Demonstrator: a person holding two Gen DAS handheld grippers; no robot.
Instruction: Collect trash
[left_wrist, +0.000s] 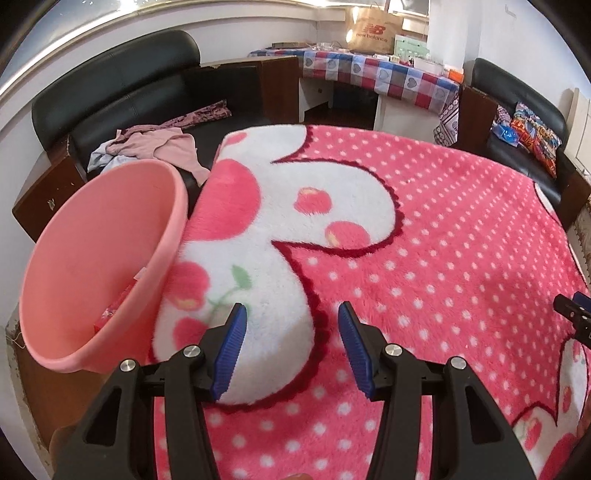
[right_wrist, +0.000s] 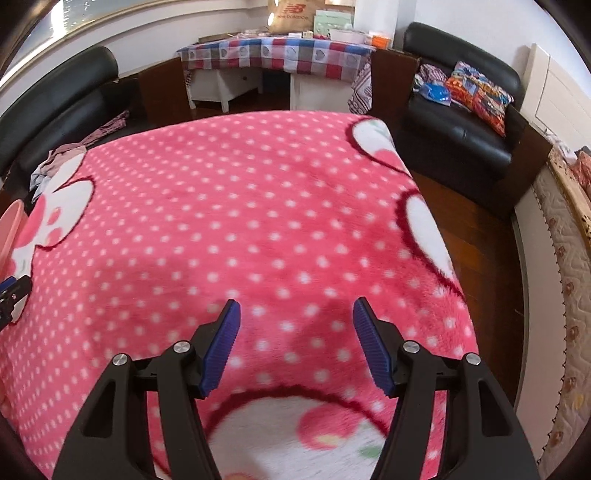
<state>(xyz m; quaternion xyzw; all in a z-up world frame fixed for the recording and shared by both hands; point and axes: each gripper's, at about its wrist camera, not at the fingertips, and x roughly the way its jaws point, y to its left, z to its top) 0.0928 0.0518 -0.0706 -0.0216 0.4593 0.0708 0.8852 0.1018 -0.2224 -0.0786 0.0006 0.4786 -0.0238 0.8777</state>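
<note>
Pink fleece blanket (left_wrist: 424, 236) with white dots fills both views, and the pink bin (left_wrist: 92, 266) sits against its left edge, mouth tipped toward the bed, likely so trash can be dropped straight in. Something red and pink lies inside the bin; no loose trash shows on the blanket. Just right of the bin, the left gripper (left_wrist: 291, 317) hovers with jaws parted and empty. Farther from the bin, the right gripper (right_wrist: 297, 314) is likewise spread, holding nothing.

pink dotted blanket (left_wrist: 424, 229), black sofa (left_wrist: 122, 81), checkered tablecloth (left_wrist: 376, 74)
</note>
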